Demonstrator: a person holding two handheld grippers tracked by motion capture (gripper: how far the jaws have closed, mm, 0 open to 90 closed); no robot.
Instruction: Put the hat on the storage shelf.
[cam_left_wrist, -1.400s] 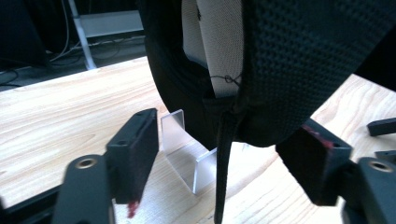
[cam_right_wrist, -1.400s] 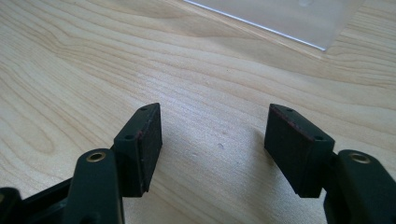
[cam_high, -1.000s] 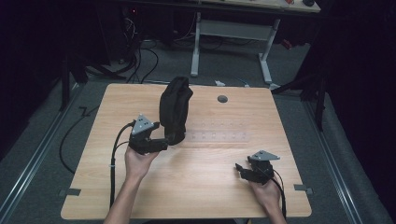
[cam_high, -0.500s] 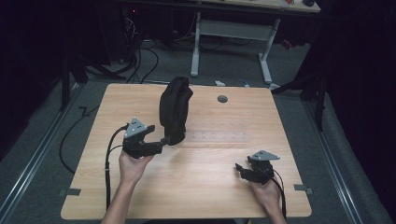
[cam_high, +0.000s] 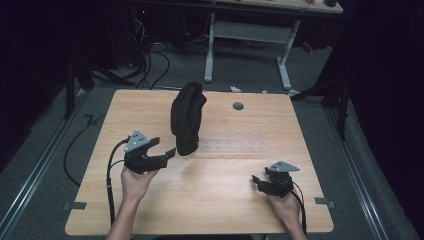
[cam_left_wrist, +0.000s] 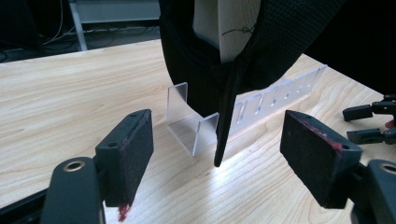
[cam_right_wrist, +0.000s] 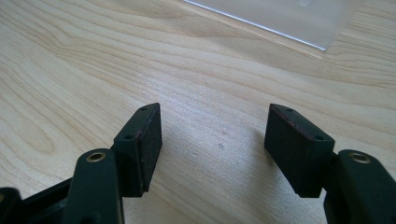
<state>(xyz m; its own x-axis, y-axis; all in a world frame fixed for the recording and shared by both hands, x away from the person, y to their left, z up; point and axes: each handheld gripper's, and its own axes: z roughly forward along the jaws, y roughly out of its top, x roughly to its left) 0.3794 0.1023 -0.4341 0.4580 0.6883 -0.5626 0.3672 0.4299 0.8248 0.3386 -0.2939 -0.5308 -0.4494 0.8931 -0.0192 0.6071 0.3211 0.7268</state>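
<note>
The left claw (cam_high: 169, 153) stood with its jaws well apart and nothing between the pads, its tips pointing at the lower end of a black garment (cam_high: 187, 120) and stopping just short of it. In the left gripper view the two black pads (cam_left_wrist: 130, 154) framed the hanging edge of that garment (cam_left_wrist: 229, 93), which drooped down to the wood in front of the open gap without touching either pad. A pale lining showed inside the dark cloth near its top. The garment sat draped over a clear plastic stand (cam_left_wrist: 194, 123), whose upright end plates rose from a long slotted clear strip (cam_high: 235, 146) lying flat on the surface (cam_high: 215, 200). The garment stood upright near the middle of the surface, toward its far side, left of the strip's free length.

The right claw (cam_high: 256, 181) rested low near the near right corner of the surface, well apart from the garment, its jaws also spread and empty over bare wood (cam_right_wrist: 215, 140). In the right gripper view a corner of the clear strip (cam_right_wrist: 299, 18) lay beyond the pads. A small round grey grommet (cam_high: 238, 106) sat in the surface near the far edge, to the right of the garment.
</note>
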